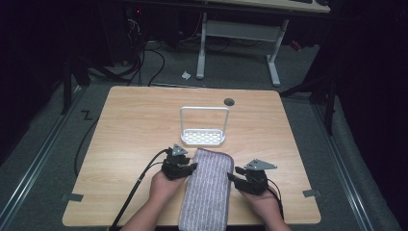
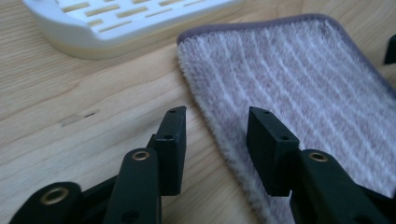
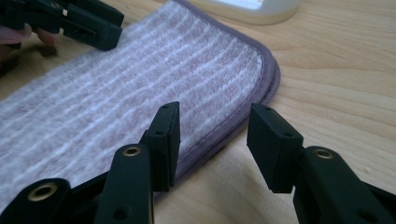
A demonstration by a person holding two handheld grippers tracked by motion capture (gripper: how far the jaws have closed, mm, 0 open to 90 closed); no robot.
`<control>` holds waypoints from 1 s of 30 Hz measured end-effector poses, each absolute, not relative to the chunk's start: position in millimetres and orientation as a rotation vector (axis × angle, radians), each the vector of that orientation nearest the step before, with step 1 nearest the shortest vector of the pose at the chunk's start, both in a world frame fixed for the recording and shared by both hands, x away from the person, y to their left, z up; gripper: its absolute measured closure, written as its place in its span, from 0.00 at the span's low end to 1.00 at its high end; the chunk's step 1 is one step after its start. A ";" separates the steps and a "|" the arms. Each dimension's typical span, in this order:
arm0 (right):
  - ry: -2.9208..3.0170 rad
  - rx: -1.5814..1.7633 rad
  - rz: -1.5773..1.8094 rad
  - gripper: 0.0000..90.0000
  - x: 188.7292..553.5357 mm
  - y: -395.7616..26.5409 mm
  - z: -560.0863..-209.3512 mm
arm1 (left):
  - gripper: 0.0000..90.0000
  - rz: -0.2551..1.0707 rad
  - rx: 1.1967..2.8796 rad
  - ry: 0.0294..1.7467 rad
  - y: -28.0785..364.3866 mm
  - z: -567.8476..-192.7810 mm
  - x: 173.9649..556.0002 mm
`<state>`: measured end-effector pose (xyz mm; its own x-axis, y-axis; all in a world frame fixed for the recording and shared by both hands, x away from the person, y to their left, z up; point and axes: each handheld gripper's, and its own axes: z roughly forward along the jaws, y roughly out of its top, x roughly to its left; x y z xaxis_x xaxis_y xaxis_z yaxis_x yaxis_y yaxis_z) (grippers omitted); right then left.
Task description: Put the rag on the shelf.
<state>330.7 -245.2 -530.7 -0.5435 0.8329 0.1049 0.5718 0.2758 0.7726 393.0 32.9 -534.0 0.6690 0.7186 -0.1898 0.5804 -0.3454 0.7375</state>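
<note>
While both grippers sit at the long edges of the folded towel, neither has a grip yet. Left gripper: jaws partly apart, straddling the towel's fuzzy left edge near its far corner, pads not pressing on it. Right gripper: jaws also partly apart, astride the purple-bound right hem of the towel, one jaw over the cloth, one over bare wood, a gap showing on both sides. In the high view the left gripper is lower centre-left and the right gripper lower centre-right, the grey striped towel lying flat between them, its near end overhanging the table edge at the bottom of the frame. Just past the towel's far end stands a white rack with a slotted base and a hoop bar, its base at the upper left of the left gripper view.

Progress, by my read: approach done, edges lined up. Left to do: pinching, lifting, likely onto the rack's bar. Towel untouched, rack bare.
</note>
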 end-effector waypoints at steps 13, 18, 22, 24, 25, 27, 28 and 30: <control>2.246 1.273 1.102 0.61 361.6 -228.2 -526.7 | 0.73 0.303 2.055 0.923 52.1 -536.6 368.3; 2.270 1.307 1.048 0.62 369.2 -222.7 -532.0 | 0.54 0.266 1.998 1.007 49.8 -539.0 387.8; 2.267 1.328 1.049 0.59 370.8 -228.0 -531.0 | 0.47 0.228 1.976 1.033 45.2 -537.2 400.6; 2.264 1.332 1.045 0.58 371.9 -228.4 -531.8 | 0.47 0.260 1.987 1.034 39.5 -538.1 403.2; 2.260 1.340 1.052 0.59 374.7 -229.4 -532.7 | 0.45 0.250 1.981 1.045 36.9 -537.7 404.5; 2.259 1.347 1.059 0.60 375.6 -229.1 -531.8 | 0.45 0.261 1.979 1.044 34.8 -538.3 402.7; 2.265 1.352 1.058 0.59 375.9 -228.6 -531.4 | 0.46 0.279 1.987 1.038 33.6 -538.4 401.4; 2.276 1.352 1.065 0.60 376.0 -227.3 -532.2 | 0.47 0.303 1.992 1.042 31.6 -538.5 399.9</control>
<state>376.0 -227.3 -532.2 -0.5193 0.8461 0.1198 0.6340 0.2875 0.7179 399.9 31.6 -538.5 0.6243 0.7648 -0.1592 0.5601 -0.2961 0.7737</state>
